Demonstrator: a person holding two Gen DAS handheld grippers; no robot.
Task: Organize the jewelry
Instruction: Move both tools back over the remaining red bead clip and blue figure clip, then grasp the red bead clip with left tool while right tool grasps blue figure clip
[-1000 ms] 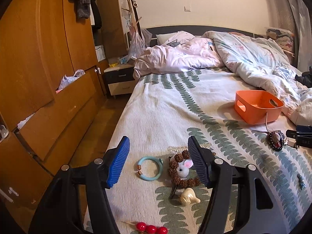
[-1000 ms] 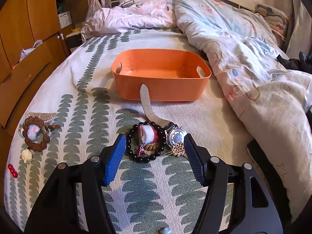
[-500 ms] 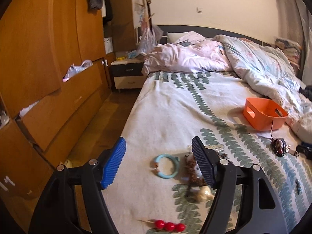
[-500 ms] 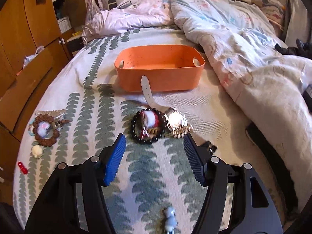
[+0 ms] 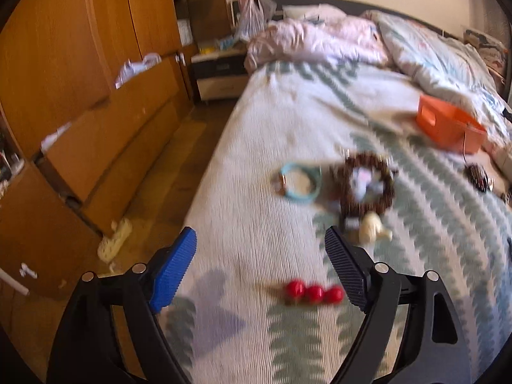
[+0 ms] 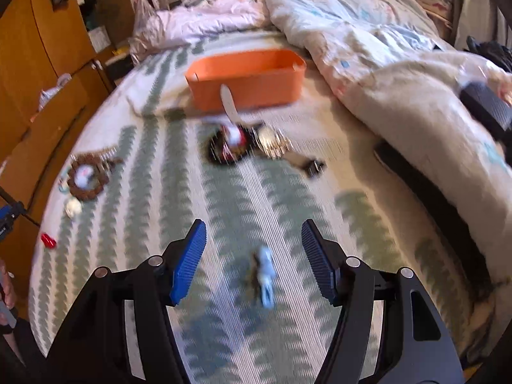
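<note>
Your left gripper (image 5: 260,249) hovers over the near edge of the bed (image 5: 262,121), jaws wide and holding nothing. The red beads (image 5: 314,293) lie on the sheet just below the gap, close to the right finger. Farther up the bed lie the teal bangle (image 5: 299,185), the brown bead ring (image 5: 366,188) with a white charm inside it, and, just beside the ring, a cream charm (image 5: 372,231).

Your right gripper (image 6: 253,245) also hangs above the bed, jaws wide and empty. A small pale-blue piece (image 6: 265,276) lies between and just below the fingers. Well ahead, a dark bracelet (image 6: 228,145), a watch (image 6: 268,136) whose strap leans against the bin wall, and a small dark clip (image 6: 312,165) sit near the orange bin (image 6: 246,78).

Progress, as a judgement: the task looks barely begun. What shows of the bin's interior appears empty, though its floor is mostly hidden from this angle, and every piece in view lies loose on the sheet. All remain to be gathered, presumably into the bin.

Both views are motion-blurred; no brand, label or writing can be read.
</note>
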